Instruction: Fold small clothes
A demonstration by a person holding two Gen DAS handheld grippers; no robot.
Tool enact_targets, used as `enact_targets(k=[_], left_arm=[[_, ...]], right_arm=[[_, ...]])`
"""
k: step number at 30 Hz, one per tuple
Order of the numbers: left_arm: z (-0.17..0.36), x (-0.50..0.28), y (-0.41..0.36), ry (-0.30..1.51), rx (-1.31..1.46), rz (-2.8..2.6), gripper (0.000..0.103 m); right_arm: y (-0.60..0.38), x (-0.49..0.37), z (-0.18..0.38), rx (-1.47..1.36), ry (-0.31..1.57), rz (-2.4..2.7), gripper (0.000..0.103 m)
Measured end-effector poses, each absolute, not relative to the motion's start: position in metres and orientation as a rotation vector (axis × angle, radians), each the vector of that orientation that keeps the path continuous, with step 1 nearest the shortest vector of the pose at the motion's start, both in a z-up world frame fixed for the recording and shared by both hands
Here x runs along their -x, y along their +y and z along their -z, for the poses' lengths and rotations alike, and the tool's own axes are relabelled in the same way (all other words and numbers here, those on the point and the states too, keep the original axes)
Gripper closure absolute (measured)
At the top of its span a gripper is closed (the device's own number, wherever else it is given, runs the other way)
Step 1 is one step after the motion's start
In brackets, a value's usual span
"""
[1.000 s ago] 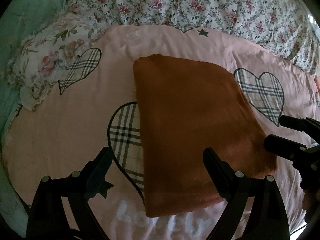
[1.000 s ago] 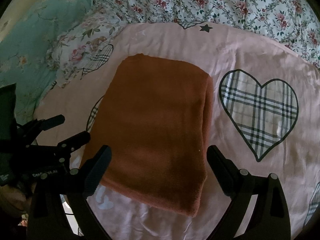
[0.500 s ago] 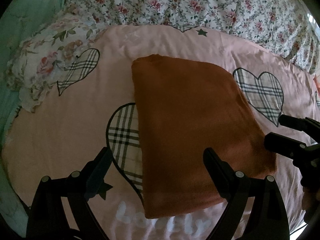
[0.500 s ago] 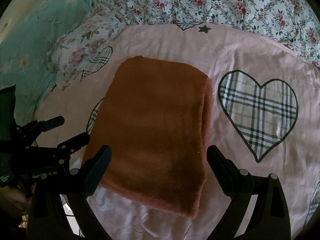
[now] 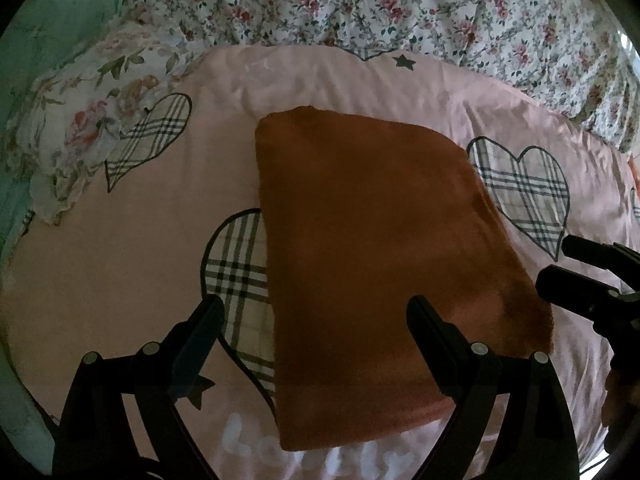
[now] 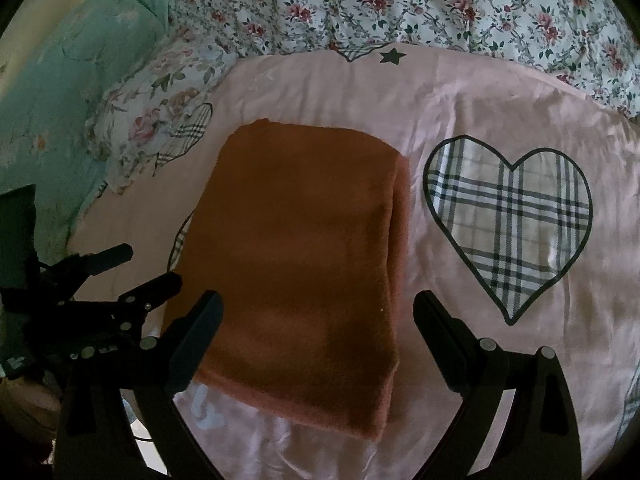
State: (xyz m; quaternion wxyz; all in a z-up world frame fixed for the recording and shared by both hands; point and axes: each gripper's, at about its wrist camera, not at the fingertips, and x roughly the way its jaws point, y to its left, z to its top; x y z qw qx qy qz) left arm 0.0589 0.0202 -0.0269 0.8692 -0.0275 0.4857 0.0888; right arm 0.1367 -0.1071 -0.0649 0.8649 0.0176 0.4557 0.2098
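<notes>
Rust-orange folded cloth (image 5: 376, 280) flat on pink sheet (image 5: 132, 248); left hand-held gripper (image 5: 316, 320) and right hand-held gripper (image 6: 320, 316) wide open, empty

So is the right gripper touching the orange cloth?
Cannot tell. The right gripper is open over the orange cloth in the right wrist view, but neither view plainly shows contact or a gap.

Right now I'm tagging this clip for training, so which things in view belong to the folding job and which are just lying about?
Part of the job:
- folded orange garment
- left gripper, open, empty
- right gripper, open, empty

Just lying about:
- pink sheet with plaid hearts
- floral quilt
- floral pillow
- teal bedding
</notes>
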Motion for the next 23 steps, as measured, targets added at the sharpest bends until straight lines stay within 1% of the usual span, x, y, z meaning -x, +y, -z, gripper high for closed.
enact_targets(k=[10, 23], left_arm=[[0.032, -0.067, 0.024, 1.033, 0.049, -0.208, 0.010], [0.031, -0.065, 0.031, 1.001, 0.074, -0.206, 0.010]], right_arm=[[-0.107, -0.144, 0.069, -0.050, 0.971, -0.442, 0.007], [-0.102, -0.151, 0.074, -0.064, 0.976, -0.447, 0.007]])
